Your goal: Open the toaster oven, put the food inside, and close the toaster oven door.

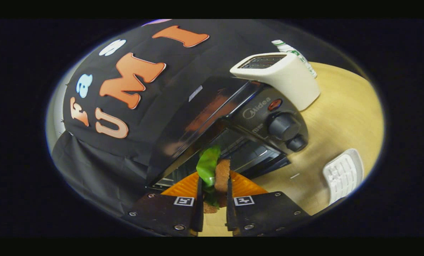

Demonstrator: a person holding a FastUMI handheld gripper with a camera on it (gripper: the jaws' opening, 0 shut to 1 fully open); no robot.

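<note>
Gripping the sandwich [214,174] tight between both fingers of the gripper [214,193] — heading toward the toaster oven [233,121] just ahead. Door looking already open. Still needing to drop the food inside — then shut the door.

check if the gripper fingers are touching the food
Touching. In the gripper view both fingers of the gripper press against the sides of the food, a green and brown piece, held just before the toaster oven.
</note>
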